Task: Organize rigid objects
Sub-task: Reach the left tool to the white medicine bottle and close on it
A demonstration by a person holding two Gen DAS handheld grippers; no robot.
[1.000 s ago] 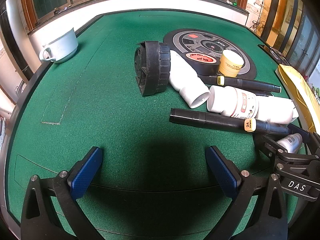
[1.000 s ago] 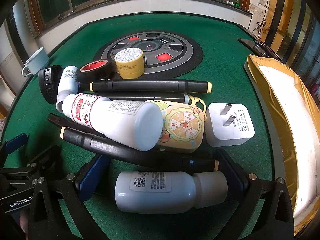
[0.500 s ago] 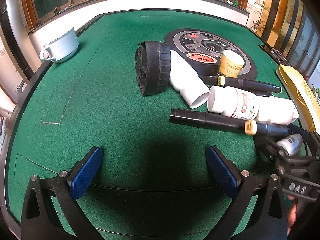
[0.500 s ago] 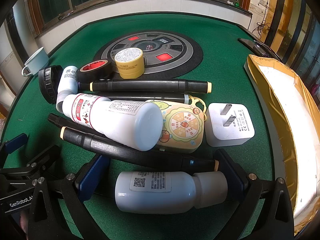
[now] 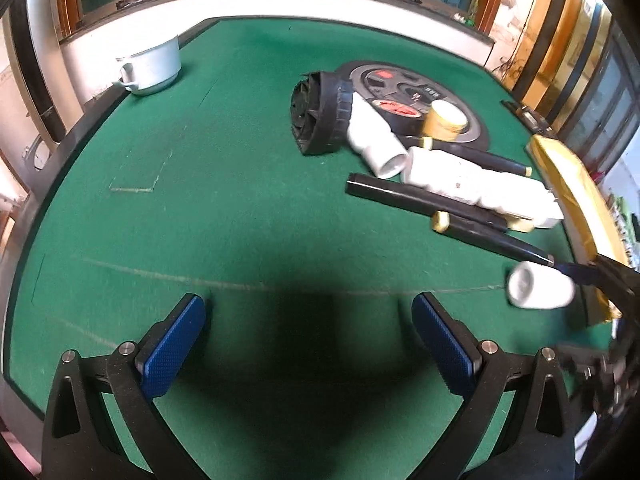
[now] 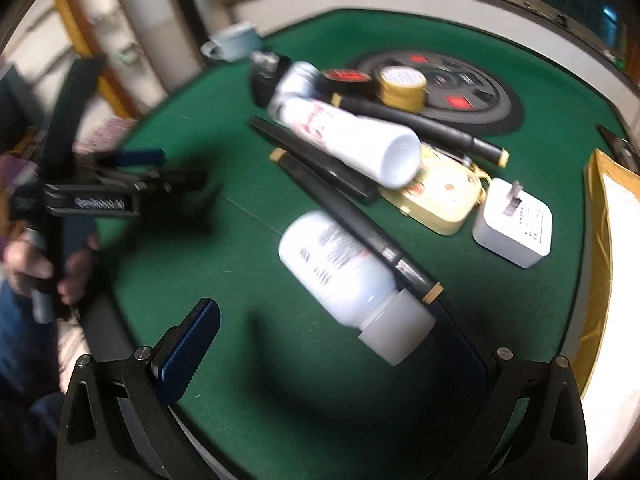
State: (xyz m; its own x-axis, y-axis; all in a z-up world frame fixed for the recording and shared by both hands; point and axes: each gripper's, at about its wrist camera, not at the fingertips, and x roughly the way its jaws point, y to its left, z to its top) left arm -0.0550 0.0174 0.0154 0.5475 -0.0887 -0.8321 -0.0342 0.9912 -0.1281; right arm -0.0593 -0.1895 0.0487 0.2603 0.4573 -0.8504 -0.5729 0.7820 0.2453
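A pile of rigid objects lies on the green felt table: a black wheel, a white pipe elbow, a long white bottle, black marker pens, tape rolls, a yellow case and a white plug adapter. A small white bottle lies close in front of my right gripper, its cap by the right finger; the jaws stand open. My left gripper is open and empty over bare felt.
A pale blue cup stands at the table's far left edge. A round black and grey panel sits in the table's middle. A gold box lies along the right edge. The person's hand holds the left gripper's handle.
Both grippers have pulled back and swung; both views are blurred. The small white bottle now lies angled, its cap near the right finger, instead of lying square between the fingers.
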